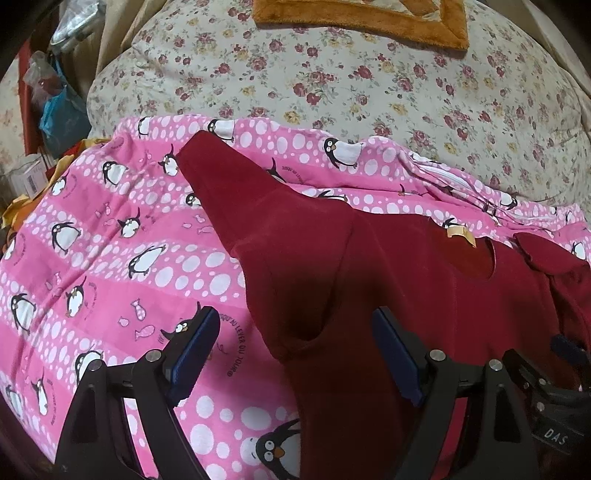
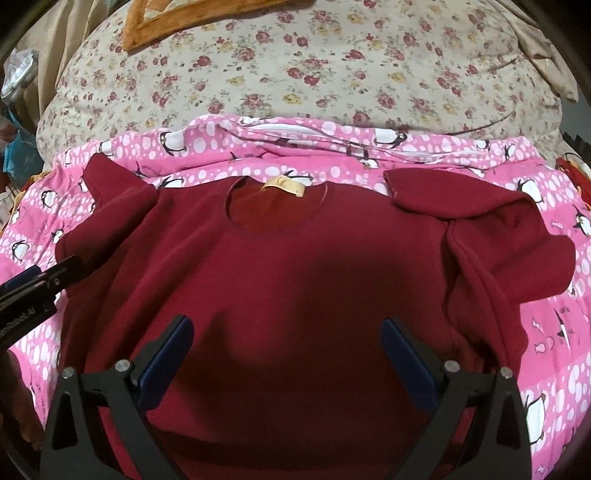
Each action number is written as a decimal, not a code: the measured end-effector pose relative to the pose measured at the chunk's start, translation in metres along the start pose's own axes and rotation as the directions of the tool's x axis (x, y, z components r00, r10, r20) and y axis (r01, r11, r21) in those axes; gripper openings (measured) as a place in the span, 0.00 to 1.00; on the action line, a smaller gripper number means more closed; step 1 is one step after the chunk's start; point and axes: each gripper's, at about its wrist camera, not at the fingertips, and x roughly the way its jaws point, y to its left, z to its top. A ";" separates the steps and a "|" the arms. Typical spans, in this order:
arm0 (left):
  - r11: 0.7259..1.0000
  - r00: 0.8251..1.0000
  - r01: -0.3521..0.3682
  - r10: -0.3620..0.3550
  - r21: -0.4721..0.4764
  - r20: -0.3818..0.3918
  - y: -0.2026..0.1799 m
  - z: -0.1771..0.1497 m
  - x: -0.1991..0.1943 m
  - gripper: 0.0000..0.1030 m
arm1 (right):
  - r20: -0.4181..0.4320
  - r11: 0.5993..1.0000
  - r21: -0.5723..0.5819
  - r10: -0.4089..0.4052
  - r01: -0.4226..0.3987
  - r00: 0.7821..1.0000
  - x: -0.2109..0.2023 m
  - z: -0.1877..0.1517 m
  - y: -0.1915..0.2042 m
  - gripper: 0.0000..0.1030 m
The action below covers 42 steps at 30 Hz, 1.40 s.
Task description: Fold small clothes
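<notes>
A dark red short-sleeved shirt [image 2: 295, 280] lies flat, front up, on a pink penguin-print cloth [image 2: 546, 332]. A tan label [image 2: 282, 185] shows inside its neck. Its right sleeve [image 2: 480, 221] is partly folded over itself; its left sleeve [image 1: 236, 184] lies spread out. My right gripper [image 2: 288, 332] is open and empty above the shirt's chest. My left gripper [image 1: 295, 332] is open and empty over the shirt's left armpit and side seam [image 1: 314, 332]. It also shows at the left edge of the right wrist view [image 2: 40, 280].
The pink cloth [image 1: 92, 240] lies on a floral bedspread [image 1: 369, 92]. An orange-bordered mat [image 1: 362, 26] lies at the back. Bags and boxes [image 1: 55, 110] are piled beside the bed at the left.
</notes>
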 end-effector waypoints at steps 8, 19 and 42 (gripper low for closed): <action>1.000 1.000 -0.001 0.001 0.010 0.003 -0.003 0.000 0.001 0.65 | 0.022 0.999 0.035 0.001 -0.002 1.000 -0.001 0.009 0.000 1.00; 1.000 1.000 -0.011 0.011 0.018 0.011 0.001 0.002 0.003 0.65 | -0.002 0.999 -0.033 0.008 -0.008 1.000 0.006 0.023 0.022 1.00; 0.996 1.000 0.000 -0.001 -0.094 -0.006 0.047 0.037 0.006 0.65 | -0.056 0.997 -0.077 0.006 -0.010 0.998 0.021 0.030 0.035 1.00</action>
